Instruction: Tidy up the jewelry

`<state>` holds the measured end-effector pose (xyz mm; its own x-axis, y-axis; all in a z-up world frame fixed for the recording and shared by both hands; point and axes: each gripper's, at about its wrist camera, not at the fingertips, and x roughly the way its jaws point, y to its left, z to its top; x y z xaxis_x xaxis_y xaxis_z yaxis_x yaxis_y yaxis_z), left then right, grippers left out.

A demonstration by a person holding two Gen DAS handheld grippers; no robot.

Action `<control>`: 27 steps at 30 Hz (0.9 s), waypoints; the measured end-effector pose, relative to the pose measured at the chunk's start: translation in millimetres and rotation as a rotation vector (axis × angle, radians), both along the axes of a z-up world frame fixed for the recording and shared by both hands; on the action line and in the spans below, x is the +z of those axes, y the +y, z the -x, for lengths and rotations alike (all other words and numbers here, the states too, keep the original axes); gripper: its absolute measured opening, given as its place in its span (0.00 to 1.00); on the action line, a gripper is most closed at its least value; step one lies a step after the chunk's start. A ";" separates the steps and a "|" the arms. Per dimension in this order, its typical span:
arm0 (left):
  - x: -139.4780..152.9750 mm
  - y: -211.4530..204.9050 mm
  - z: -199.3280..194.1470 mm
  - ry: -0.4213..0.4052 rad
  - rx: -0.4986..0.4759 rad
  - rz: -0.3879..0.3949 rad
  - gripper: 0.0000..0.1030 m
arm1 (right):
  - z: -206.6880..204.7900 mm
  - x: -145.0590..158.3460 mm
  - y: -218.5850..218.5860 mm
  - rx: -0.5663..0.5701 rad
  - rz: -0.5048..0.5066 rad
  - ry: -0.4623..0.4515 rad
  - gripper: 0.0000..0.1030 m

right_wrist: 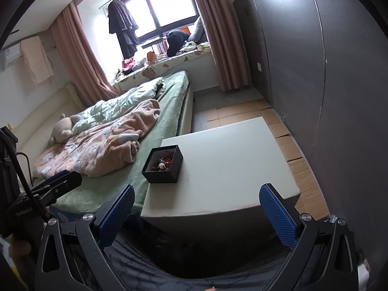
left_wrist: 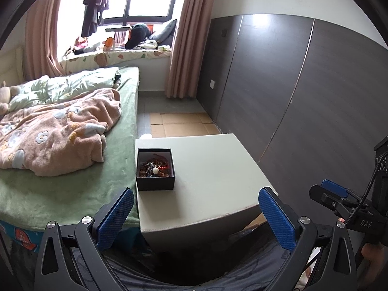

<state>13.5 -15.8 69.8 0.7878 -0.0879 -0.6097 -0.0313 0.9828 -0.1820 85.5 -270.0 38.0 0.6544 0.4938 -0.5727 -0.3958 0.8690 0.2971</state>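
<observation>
Here both claws, the left gripper (left_wrist: 196,215) and the right gripper (right_wrist: 197,214), hovered low with jaws wide and empty; ahead of them, well apart, the black jewelry box (left_wrist: 155,169) sat on the white table (left_wrist: 213,177), toward the left finger

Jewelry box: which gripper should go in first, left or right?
Left, probably. The jewelry box sits at the table's left edge by the bed, nearer the left gripper than the right gripper. Both are open, empty and short of the table.
</observation>
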 end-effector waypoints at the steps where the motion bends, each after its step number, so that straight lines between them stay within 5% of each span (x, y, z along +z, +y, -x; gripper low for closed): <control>1: 0.2 -1.2 0.5 0.000 -0.004 -0.002 1.00 | 0.6 -0.3 -1.0 0.000 -0.001 0.000 1.00; 27: -2.3 -10.0 4.9 0.011 -0.005 0.006 1.00 | 7.3 0.4 -6.9 0.015 -0.012 0.006 1.00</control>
<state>8.6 -25.8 67.5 0.7803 -0.0957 -0.6181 -0.0285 0.9818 -0.1880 78.2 -276.9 38.4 0.6431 0.5106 -0.5707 -0.4070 0.8592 0.3100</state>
